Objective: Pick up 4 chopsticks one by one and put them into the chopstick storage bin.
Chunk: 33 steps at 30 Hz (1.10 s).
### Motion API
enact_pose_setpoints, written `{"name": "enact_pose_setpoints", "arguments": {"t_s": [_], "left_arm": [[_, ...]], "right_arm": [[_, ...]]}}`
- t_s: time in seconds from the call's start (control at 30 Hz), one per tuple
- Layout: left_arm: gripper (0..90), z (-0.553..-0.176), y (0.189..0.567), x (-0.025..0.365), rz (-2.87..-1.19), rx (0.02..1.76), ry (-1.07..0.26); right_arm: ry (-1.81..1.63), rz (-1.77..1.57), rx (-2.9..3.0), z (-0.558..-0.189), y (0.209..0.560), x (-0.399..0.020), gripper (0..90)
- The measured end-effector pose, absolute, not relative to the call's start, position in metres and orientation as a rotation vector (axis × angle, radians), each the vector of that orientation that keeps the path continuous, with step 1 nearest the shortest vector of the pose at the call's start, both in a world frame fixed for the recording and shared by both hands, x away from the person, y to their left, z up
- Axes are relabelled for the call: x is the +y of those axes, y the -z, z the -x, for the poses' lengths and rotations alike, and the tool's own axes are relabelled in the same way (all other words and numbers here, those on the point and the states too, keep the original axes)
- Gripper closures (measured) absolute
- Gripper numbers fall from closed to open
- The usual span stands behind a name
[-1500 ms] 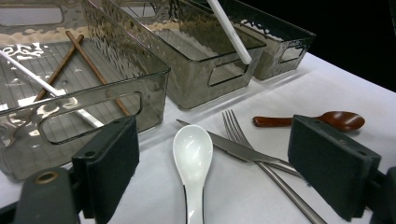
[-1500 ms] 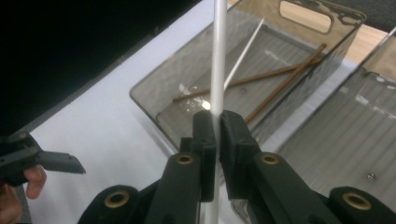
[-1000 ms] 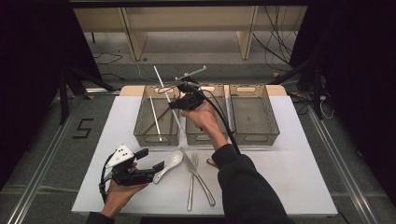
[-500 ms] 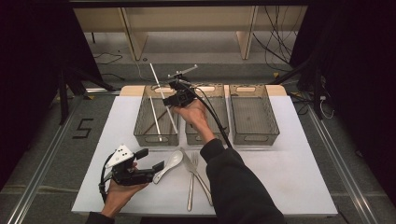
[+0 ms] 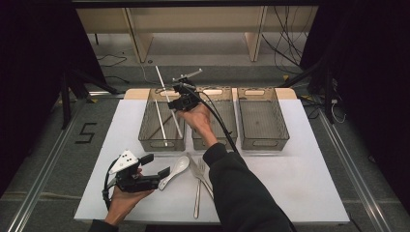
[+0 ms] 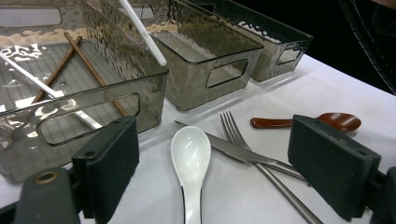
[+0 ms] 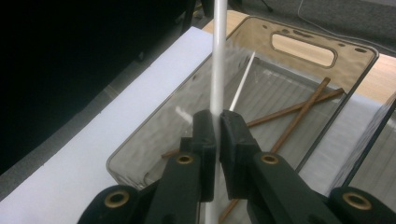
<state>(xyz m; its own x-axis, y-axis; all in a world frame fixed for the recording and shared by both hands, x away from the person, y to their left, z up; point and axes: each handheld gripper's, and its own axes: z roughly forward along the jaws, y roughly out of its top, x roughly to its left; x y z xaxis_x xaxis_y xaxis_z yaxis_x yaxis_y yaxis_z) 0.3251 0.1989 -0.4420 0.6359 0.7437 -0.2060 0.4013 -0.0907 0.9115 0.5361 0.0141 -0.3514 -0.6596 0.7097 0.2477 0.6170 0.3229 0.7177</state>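
The bench (image 5: 300, 159) carries three clear smoky bins in a row. The left bin (image 5: 145, 133) holds a white chopstick (image 5: 160, 118) lying on its floor and a pair of brown chopsticks (image 7: 299, 109). In front of the bins lie a white spoon (image 5: 178, 167), a fork (image 5: 199, 188) crossed by a knife (image 6: 233, 150), and a brown spoon (image 6: 327, 121).

The right hand-held gripper (image 7: 217, 123) hangs over the left bin with its jaws pressed nearly together on a second white chopstick (image 5: 167, 99), clamped partway along its length; the stick slants, its lower end inside the bin and its upper end rising past the far rim.

The left hand-held gripper (image 6: 212, 163) rests low at the near left of the bench, its jaws standing wide apart with nothing between the pads; the white spoon lies just ahead of it.

Against a second ago, the right hand-held gripper and its chopstick have shifted left, from above the wall between the left and middle bins to over the left bin, and sit a little lower. The left hand-held gripper has stayed put.
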Motion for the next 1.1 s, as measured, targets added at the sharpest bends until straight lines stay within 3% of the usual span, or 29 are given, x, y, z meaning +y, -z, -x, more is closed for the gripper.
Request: {"name": "enact_pose_setpoints", "arguments": {"t_s": [1.1], "left_arm": [[16.2,-0.325,0.442,0.198,-1.717,0.936,-0.370]], "right_arm": [[-1.095,-1.248,2.516,-0.538,0.385,0.029,84.0]]}}
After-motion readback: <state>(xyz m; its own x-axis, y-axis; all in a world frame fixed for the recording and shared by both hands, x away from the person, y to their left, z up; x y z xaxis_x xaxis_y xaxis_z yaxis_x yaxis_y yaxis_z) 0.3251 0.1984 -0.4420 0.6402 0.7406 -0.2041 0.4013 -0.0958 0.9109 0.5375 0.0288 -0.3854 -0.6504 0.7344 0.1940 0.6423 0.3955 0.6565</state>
